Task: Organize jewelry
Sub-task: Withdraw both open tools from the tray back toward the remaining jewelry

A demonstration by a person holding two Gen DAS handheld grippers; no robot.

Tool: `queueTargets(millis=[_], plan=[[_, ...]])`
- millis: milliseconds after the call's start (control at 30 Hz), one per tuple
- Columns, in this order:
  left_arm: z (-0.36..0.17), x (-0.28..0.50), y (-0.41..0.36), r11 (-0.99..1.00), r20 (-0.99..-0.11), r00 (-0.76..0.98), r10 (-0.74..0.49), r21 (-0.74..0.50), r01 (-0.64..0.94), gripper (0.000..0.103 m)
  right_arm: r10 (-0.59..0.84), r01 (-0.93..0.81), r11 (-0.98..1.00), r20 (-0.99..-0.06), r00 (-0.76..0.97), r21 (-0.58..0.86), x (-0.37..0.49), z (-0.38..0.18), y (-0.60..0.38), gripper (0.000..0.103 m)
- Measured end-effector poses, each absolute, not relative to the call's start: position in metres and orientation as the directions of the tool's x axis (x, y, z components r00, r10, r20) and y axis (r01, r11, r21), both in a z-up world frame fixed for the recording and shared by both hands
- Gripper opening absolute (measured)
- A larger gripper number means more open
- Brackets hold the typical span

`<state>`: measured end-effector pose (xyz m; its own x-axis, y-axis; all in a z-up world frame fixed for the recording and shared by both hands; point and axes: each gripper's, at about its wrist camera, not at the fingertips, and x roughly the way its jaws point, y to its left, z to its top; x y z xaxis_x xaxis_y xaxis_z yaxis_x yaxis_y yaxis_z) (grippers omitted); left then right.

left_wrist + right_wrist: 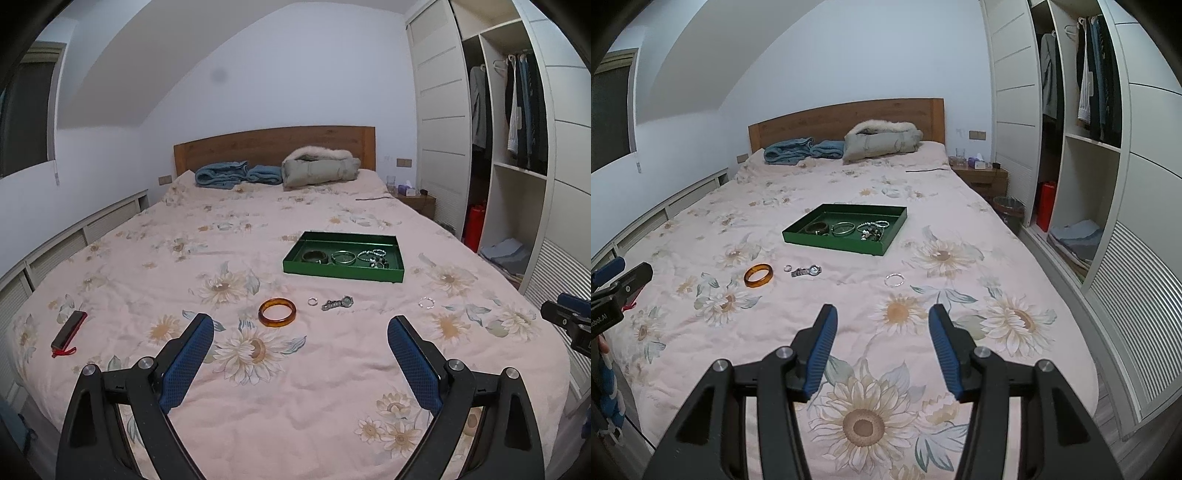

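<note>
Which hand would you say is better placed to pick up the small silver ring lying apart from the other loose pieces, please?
Right, probably. The silver ring lies almost straight ahead of the open right gripper, while from the left gripper it sits off to the right, beyond the amber bangle and watch.

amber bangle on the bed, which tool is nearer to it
Left. The amber bangle lies just ahead of the left tool, close to its left finger. The right tool hovers off to the bangle's right, farther away.

Blue blanket (221, 174) and grey fur-trimmed coat (320, 167) heaped against wooden headboard (273, 142), red-and-black case (68, 329) laid on flowered bedspread (295, 369), clothes (521, 107) hung in open wardrobe (517, 170), tissue box (407, 189) set on nightstand (421, 202)
</note>
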<state>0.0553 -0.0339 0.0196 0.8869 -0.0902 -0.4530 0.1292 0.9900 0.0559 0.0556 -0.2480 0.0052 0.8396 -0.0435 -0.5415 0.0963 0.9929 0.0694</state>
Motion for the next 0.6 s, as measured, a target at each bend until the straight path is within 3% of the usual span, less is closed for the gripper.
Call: queueTargets(millis=[600], plan=[[-0.002,0.107,-0.047,0.987,-0.529,0.848,-0.039,0.114,0.116,0.094,-0.026,0.117,0.986,-0.584,0.811,0.120,0.097,-0.023,-0.275,0.050]])
